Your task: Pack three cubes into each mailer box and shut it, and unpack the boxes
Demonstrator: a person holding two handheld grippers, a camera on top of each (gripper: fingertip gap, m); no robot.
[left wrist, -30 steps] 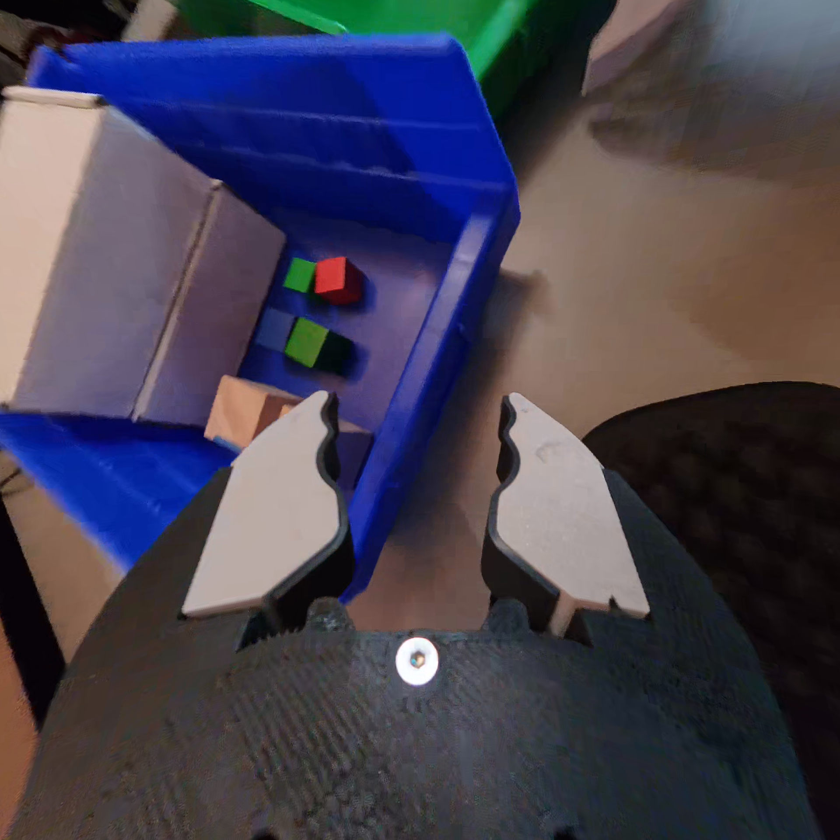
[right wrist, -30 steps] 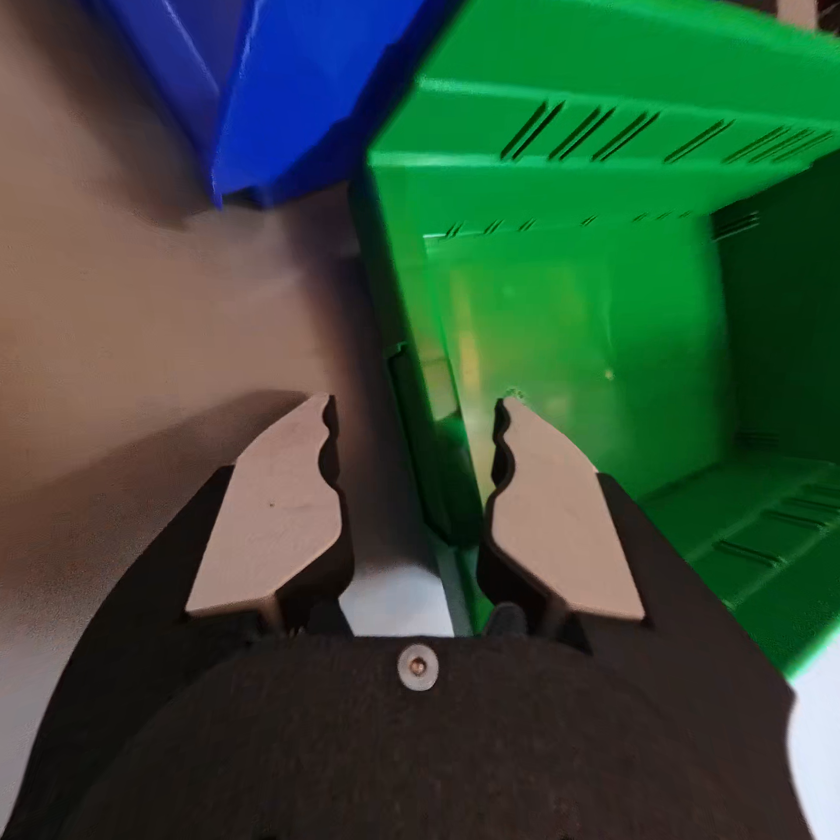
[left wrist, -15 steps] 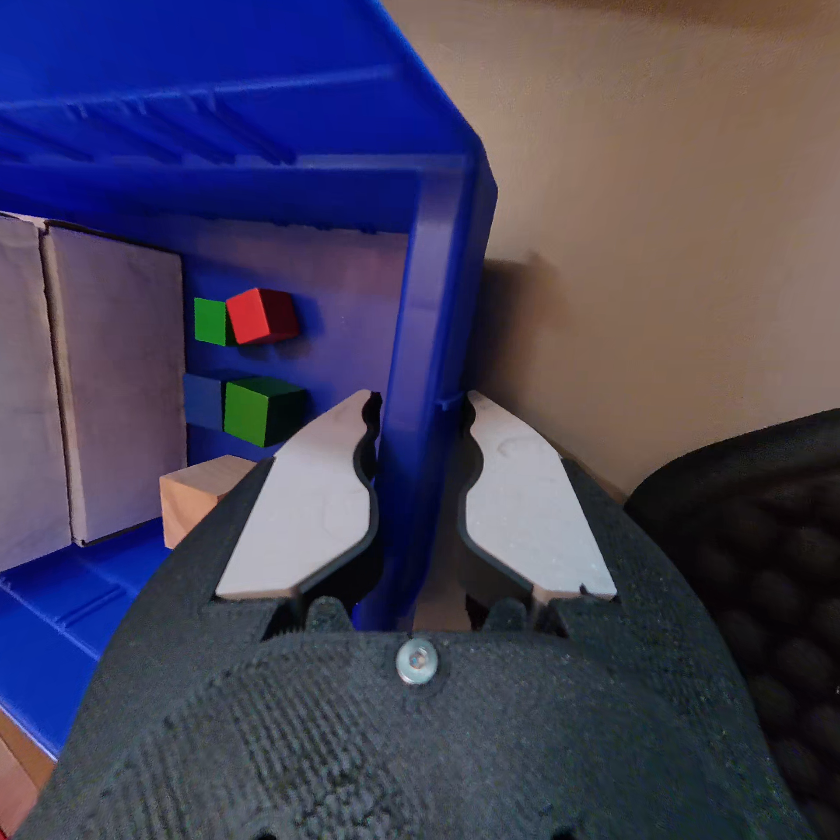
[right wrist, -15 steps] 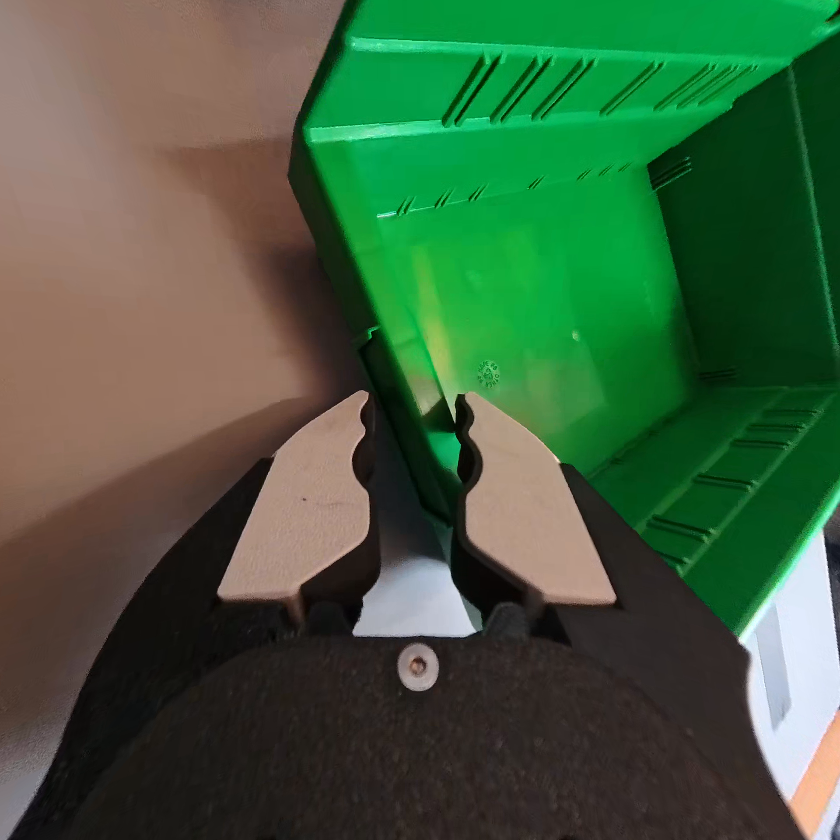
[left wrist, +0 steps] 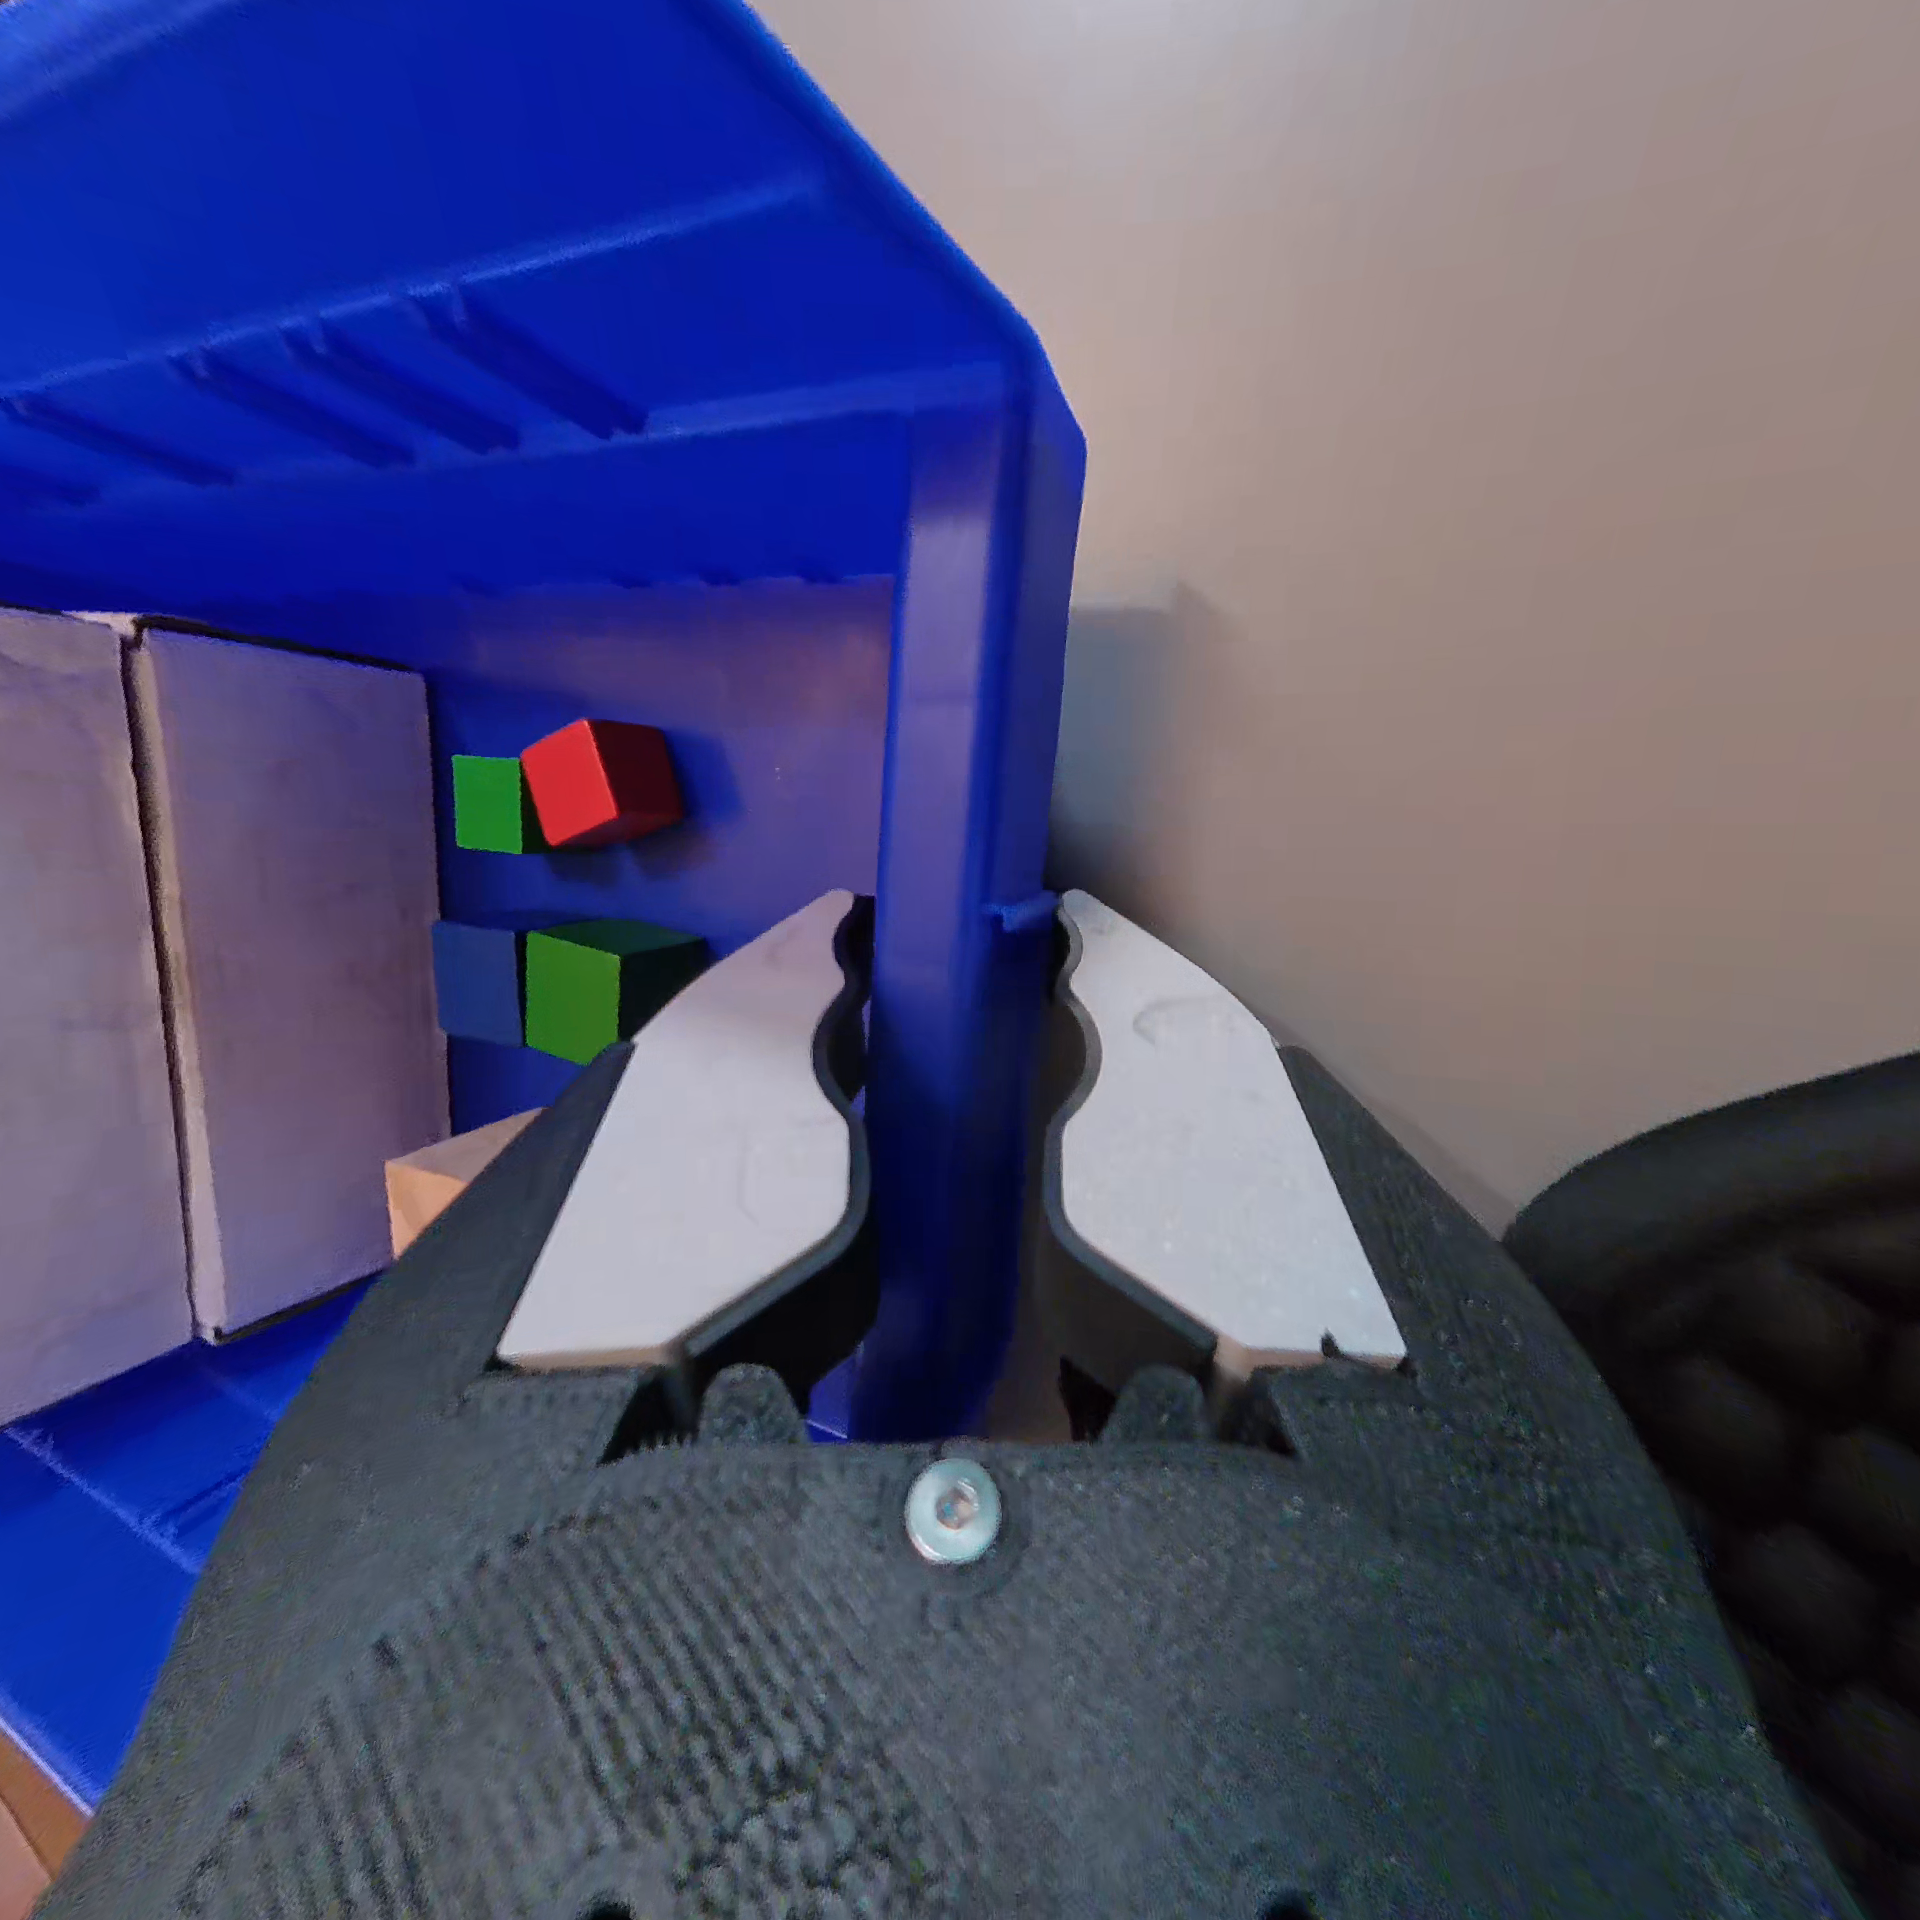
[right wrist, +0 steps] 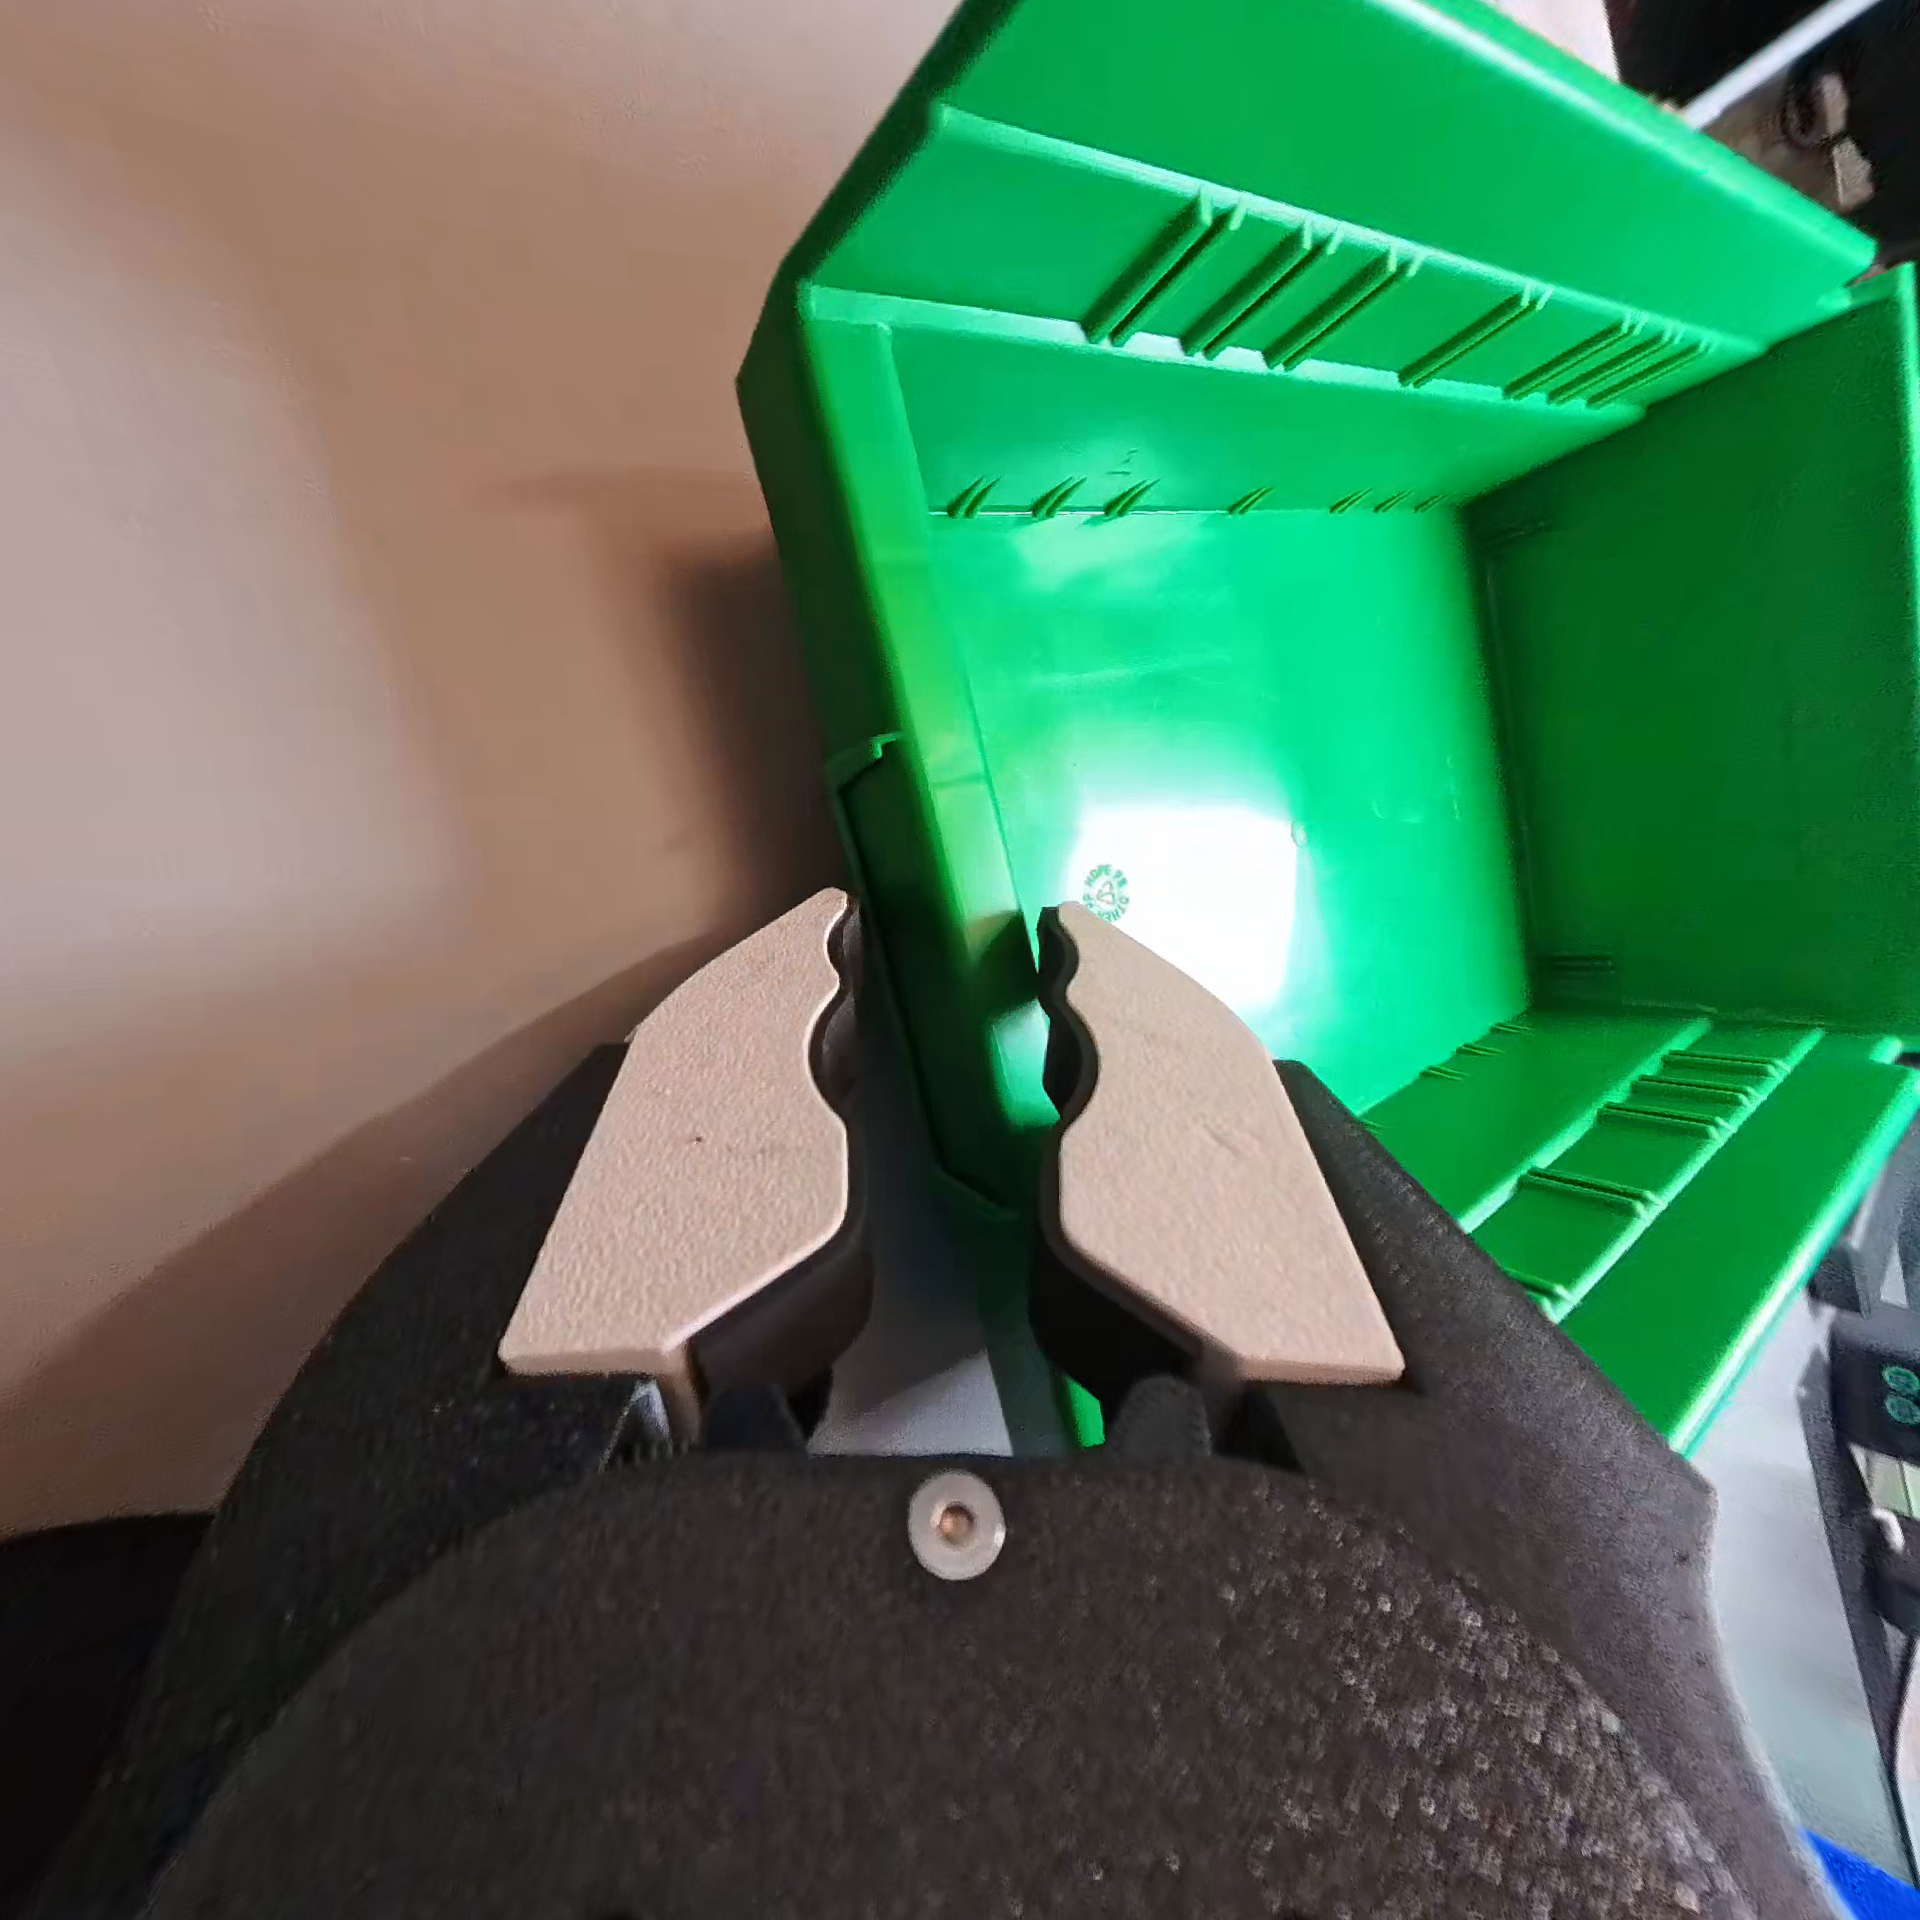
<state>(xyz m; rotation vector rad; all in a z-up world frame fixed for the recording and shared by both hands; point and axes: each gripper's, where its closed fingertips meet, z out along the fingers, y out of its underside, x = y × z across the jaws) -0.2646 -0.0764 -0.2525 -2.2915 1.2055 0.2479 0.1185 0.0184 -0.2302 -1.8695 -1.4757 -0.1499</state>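
Observation:
My left gripper (left wrist: 956, 914) is shut on the right wall of a blue bin (left wrist: 966, 727). In the bin lie a white mailer box (left wrist: 281, 956), a red cube (left wrist: 597, 779), two green cubes (left wrist: 488, 805) (left wrist: 577, 992), a dark blue cube (left wrist: 476, 982) and a plain wooden cube (left wrist: 436, 1184) partly hidden by my left finger. My right gripper (right wrist: 948, 920) is shut on the left wall of a green bin (right wrist: 904, 665), which shows nothing inside.
A tan tabletop (left wrist: 1455, 520) lies to the right of the blue bin and left of the green bin (right wrist: 364, 623). A black textured object (left wrist: 1745, 1299) sits at the right edge of the left wrist view. Tip to tip, the grippers are about 40 cm apart.
Both grippers moved forward onto the bin walls and closed on them. The green bin now fills more of the right wrist view and looks tilted.

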